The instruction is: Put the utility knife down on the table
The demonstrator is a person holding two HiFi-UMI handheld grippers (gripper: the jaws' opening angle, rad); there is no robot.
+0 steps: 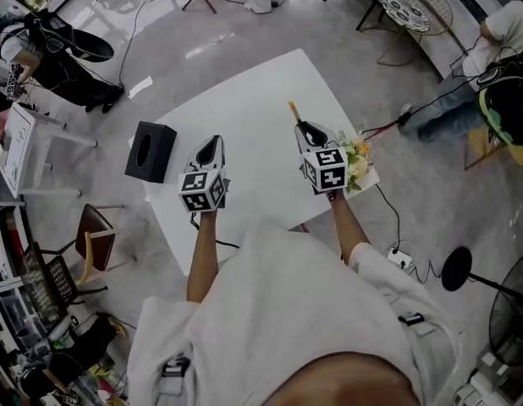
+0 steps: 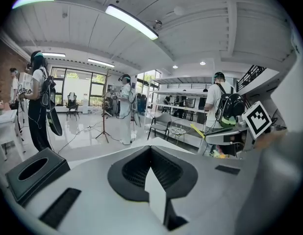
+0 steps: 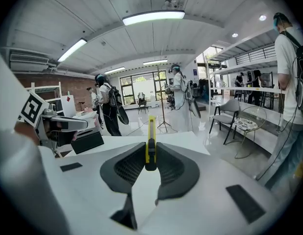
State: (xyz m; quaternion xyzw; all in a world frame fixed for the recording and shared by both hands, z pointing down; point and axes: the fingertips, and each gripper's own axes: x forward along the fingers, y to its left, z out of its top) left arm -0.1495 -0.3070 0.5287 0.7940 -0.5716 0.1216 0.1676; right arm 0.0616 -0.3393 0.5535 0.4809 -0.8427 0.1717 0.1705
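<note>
A yellow utility knife [image 3: 151,130] stands upright between the jaws of my right gripper [image 3: 150,154], which is shut on its black lower end. From the head view the knife [image 1: 292,111] pokes out ahead of the right gripper [image 1: 308,132], above the right part of the white table [image 1: 253,117]. My left gripper [image 1: 211,147] hovers over the table's left part, beside the right one. In the left gripper view its pads meet at the tip [image 2: 150,151] with nothing between them.
A black tissue box [image 1: 150,151] sits at the table's left edge, close to the left gripper. A bunch of flowers [image 1: 357,164] lies at the right edge by my right hand. Around the table stand several people, chairs, stands and floor cables.
</note>
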